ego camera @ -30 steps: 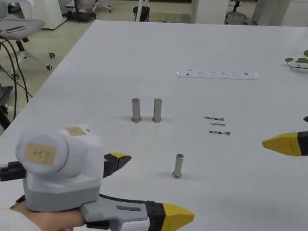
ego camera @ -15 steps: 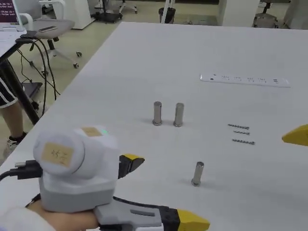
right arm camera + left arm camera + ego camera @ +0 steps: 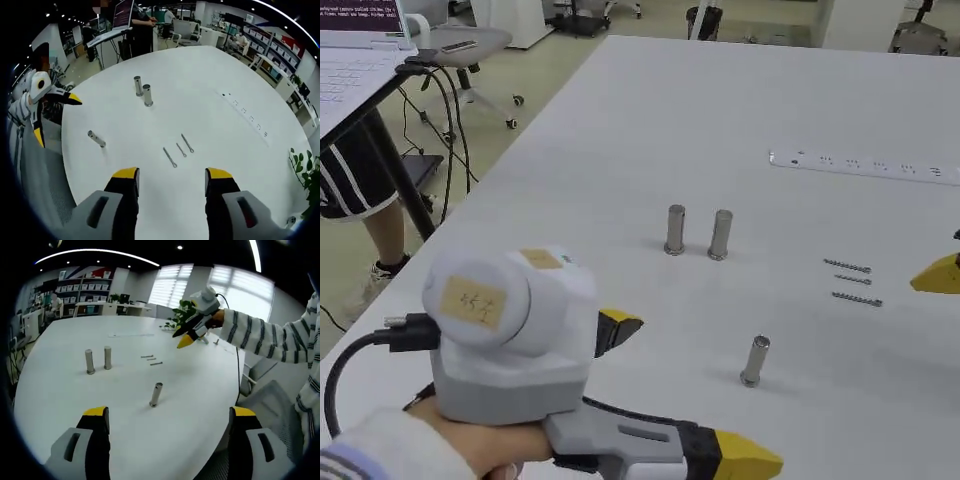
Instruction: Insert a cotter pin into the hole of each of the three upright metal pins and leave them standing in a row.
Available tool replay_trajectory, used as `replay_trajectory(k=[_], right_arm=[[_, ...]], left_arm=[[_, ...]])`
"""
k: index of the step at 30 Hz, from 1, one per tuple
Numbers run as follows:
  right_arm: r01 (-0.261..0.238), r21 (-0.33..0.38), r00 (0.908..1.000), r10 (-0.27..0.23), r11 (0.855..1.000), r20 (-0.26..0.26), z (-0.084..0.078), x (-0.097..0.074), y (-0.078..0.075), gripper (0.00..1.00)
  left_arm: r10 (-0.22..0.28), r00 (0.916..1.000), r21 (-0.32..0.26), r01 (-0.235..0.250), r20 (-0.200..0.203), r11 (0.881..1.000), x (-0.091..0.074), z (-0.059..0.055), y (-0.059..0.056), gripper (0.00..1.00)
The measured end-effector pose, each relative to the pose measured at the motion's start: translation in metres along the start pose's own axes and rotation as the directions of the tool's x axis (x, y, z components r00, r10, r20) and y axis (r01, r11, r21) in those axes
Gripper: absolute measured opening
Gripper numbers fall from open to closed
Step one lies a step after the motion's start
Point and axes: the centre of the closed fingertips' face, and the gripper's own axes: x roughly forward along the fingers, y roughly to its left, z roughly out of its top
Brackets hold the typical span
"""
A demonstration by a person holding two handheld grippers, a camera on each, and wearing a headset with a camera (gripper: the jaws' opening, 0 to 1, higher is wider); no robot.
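Presently, on the white surface: two metal pins upright side by side, a third pin standing apart, nearer us. To their right, three cotter pins lie flat and parallel, none inserted. Both the left claw and the right claw are spread wide, empty, clear of everything. We judge this the opening step: the right claw must pinch one thin cotter pin off the surface while the left steadies a pin.
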Motion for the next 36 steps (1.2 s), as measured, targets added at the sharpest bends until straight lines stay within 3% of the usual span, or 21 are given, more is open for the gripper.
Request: replay_trajectory(k=[3, 7, 10, 17, 29, 36], right_arm=[[-0.010, 0.001, 0.9999, 0.010, 1.000, 0.007, 0.004, 0.013, -0.013, 0.43], [-0.009, -0.025, 1.0000, 0.009, 1.000, 0.000, 0.003, 0.023, -0.015, 0.42], [-0.028, -0.061, 0.9996, 0.028, 0.998, -0.008, 0.003, 0.034, -0.019, 0.35], [-0.064, -0.090, 0.9974, 0.061, 0.994, -0.039, 0.004, 0.051, -0.006, 0.30], [-0.110, -0.133, 0.9868, 0.093, 0.985, -0.133, -0.014, 0.085, -0.016, 0.22], [-0.109, -0.139, 0.9887, 0.093, 0.984, -0.117, -0.010, 0.090, -0.016, 0.14]], left_arm=[[-0.003, 1.0000, -0.007, 0.003, 0.001, 1.000, 0.001, -0.001, -0.001, 0.99], [-0.001, 1.0000, -0.019, 0.001, 0.008, 1.000, 0.002, 0.000, -0.001, 0.99], [0.002, 1.0000, -0.022, -0.002, 0.008, 1.000, 0.002, 0.000, -0.001, 0.99], [0.030, 0.9994, -0.040, -0.029, 0.018, 0.999, 0.002, 0.001, 0.003, 0.99], [0.039, 0.9986, -0.061, -0.036, 0.037, 0.997, 0.002, 0.004, 0.005, 0.97], [0.041, 0.9985, -0.072, -0.038, 0.037, 0.997, 0.003, 0.004, 0.006, 0.97]])
